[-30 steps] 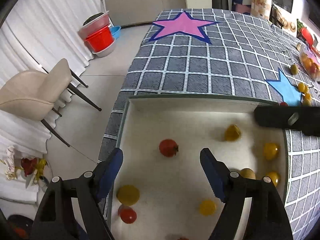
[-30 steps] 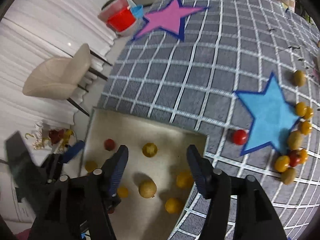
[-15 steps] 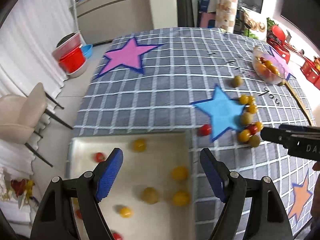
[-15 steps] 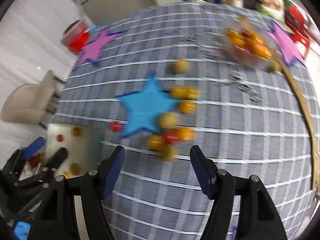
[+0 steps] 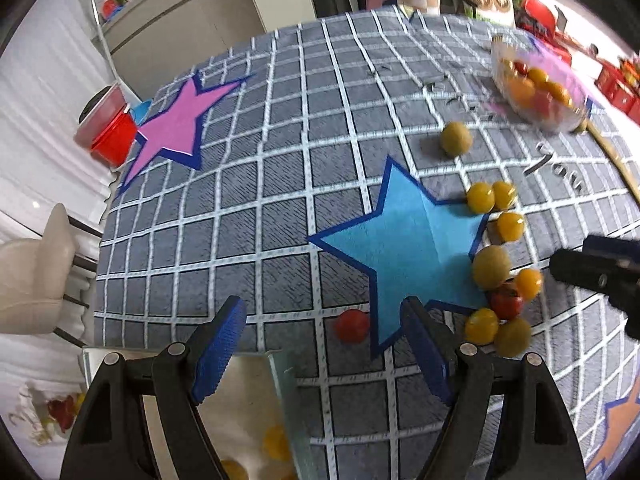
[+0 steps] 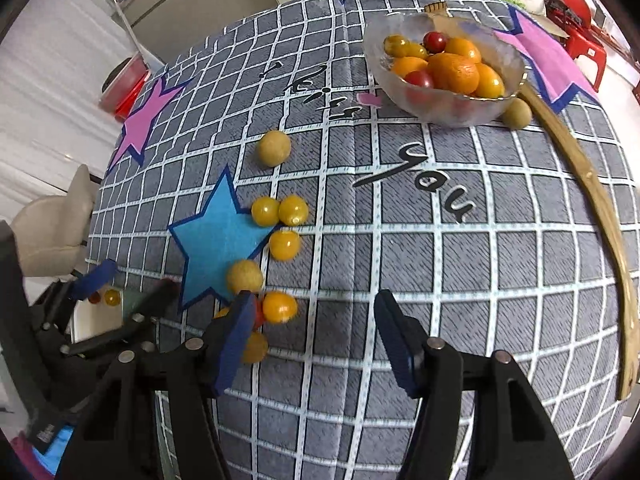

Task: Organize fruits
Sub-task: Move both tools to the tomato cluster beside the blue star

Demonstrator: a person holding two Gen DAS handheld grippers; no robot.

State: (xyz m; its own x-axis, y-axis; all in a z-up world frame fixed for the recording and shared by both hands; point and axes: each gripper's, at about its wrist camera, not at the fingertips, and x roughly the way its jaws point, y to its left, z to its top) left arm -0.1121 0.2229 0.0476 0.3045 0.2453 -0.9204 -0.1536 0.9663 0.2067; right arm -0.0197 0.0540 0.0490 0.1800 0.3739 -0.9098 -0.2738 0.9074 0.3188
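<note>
My left gripper is open and empty above the far edge of a white tray that holds several small yellow fruits. A red cherry tomato lies on the cloth just ahead of it, between the jaws. A cluster of yellow, tan and red fruits lies along the right side of a blue star. My right gripper is open and empty, its left jaw over the near end of that cluster. A glass bowl of oranges and tomatoes stands further back.
A grey checked cloth covers the table. A curved wooden strip runs along the right side. A lone tan fruit lies behind the blue star, another beside the bowl. A beige chair stands off the table's left edge.
Both grippers have swung away from the tray toward the loose fruits by the blue star. The right gripper moved further right, and the glass bowl is now in its view.
</note>
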